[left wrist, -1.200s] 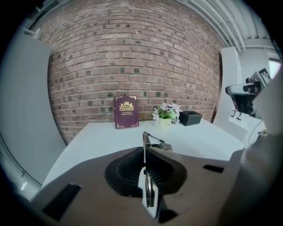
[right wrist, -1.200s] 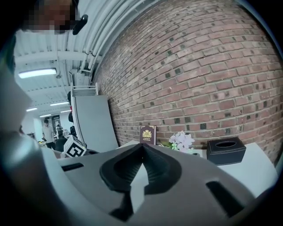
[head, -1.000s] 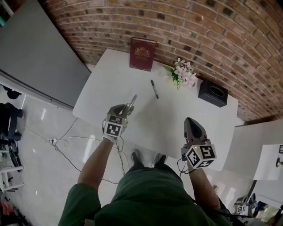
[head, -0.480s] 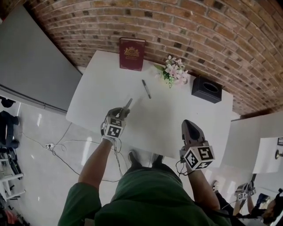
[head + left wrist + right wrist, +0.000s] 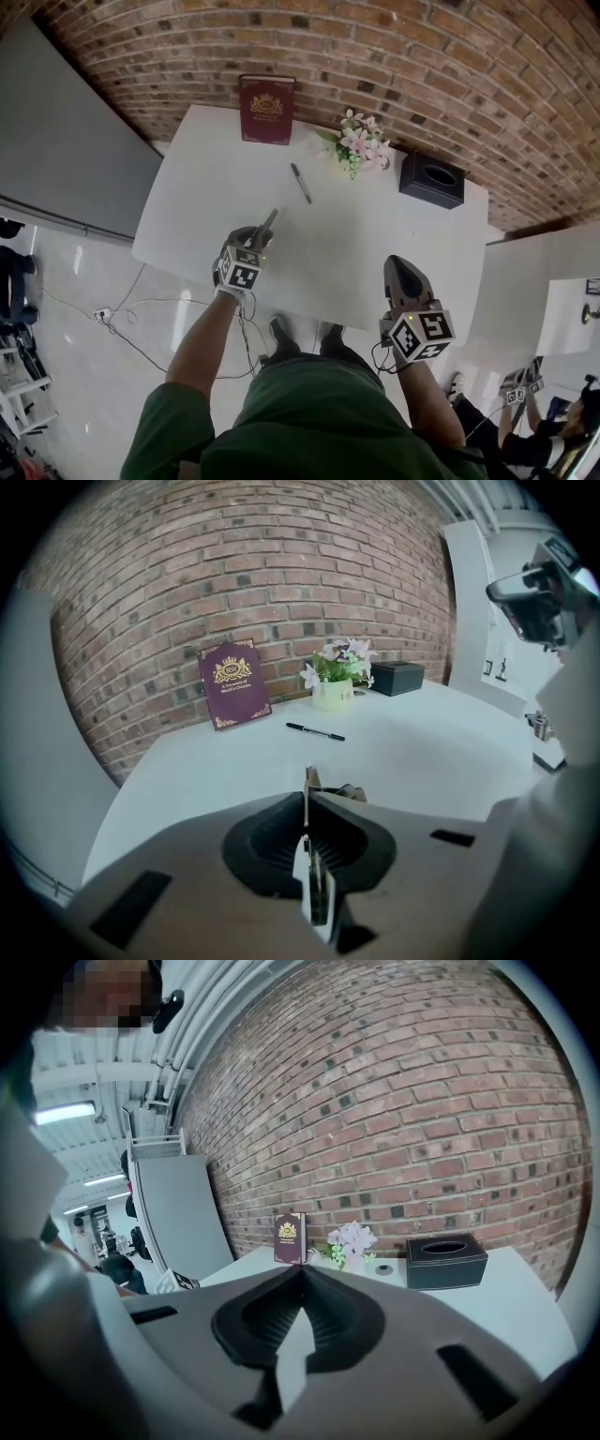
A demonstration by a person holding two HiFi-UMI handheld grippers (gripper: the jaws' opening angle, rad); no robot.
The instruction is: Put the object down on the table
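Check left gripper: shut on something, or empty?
Shut on a thin flat object: the left gripper has its jaws pressed against both faces, with the object's tip poking out past them.

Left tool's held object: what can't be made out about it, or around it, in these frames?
- What the thin object is: it shows edge-on in the left gripper view with the left tool shut on it, and it is tiny in the head view.
- Whether it touches the table: neither view shows a gap or contact.
- Lettering on the red book: too small in every view.
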